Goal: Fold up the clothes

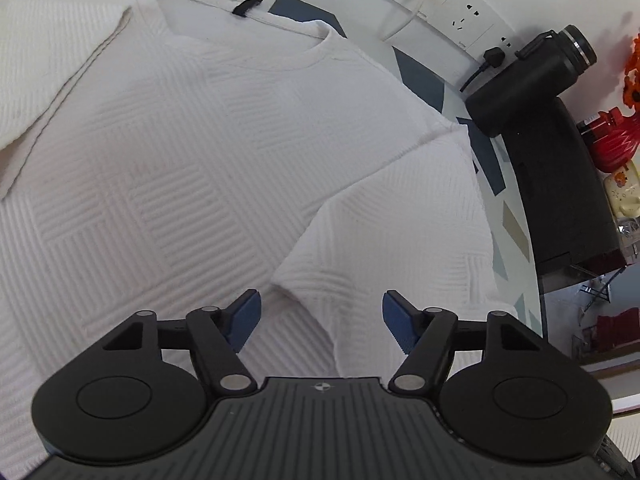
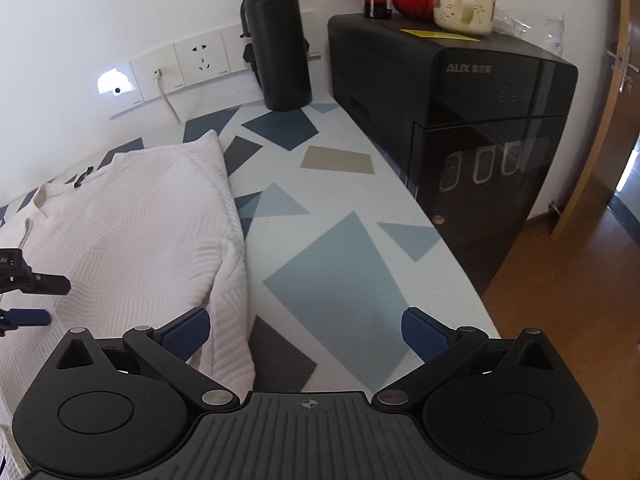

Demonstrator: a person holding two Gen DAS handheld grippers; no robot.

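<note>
The white shirt (image 1: 168, 152) lies flat on the patterned bench (image 2: 340, 240), collar toward the wall sockets (image 2: 200, 60), with both sleeves already folded in over the body. The left gripper (image 1: 321, 320) hovers with its fingers (image 1: 244, 320) spread wide and empty, straddling the folded sleeve (image 1: 400, 216) just ahead, so it looks the nearer one for the next fold. The right gripper (image 2: 305, 334), also wide open and empty, sits at the shirt's edge on the black appliance (image 2: 480, 112) side, mostly over bare bench.
</note>
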